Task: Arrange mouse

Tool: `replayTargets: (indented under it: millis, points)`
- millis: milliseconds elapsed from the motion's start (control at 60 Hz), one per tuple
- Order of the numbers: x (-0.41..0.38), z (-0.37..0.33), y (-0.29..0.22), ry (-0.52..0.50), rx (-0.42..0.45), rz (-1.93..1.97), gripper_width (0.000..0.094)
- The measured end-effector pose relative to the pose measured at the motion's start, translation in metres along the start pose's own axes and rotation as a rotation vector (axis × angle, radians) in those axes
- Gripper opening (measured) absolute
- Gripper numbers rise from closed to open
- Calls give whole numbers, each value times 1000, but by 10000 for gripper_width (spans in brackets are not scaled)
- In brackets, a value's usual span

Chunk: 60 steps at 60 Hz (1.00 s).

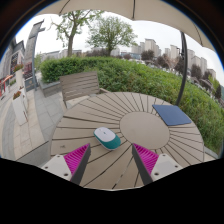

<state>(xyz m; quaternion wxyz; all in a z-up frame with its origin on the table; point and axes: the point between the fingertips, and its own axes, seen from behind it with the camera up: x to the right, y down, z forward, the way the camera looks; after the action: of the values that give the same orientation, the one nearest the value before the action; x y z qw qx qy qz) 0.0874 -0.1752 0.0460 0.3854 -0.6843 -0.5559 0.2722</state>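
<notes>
A white and teal mouse (107,137) lies on the round wooden slatted table (75,125), just ahead of my fingers and a little toward the left one. A dark blue mouse pad (172,115) lies flat at the table's far right. My gripper (110,160) is open and empty, held above the table's near part; its magenta pads (76,156) stand wide apart, with nothing between them.
A round centre disc (144,128) sits in the table's middle. A wooden chair (80,86) stands beyond the table at the far left. A hedge (130,72) runs behind, with a dark pole (184,65) at the right and paving on the left.
</notes>
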Motion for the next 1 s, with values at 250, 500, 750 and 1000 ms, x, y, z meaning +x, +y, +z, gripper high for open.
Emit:
replayTargets:
  millis: [250,500,750,1000]
  points:
    - [7,66,0,45,-26,-1,853]
    - [27,113,-11,63,-48,1,849]
    - [31,122,-6,67,-81,43,803]
    - [26,123,-22,-3,-103,38,419]
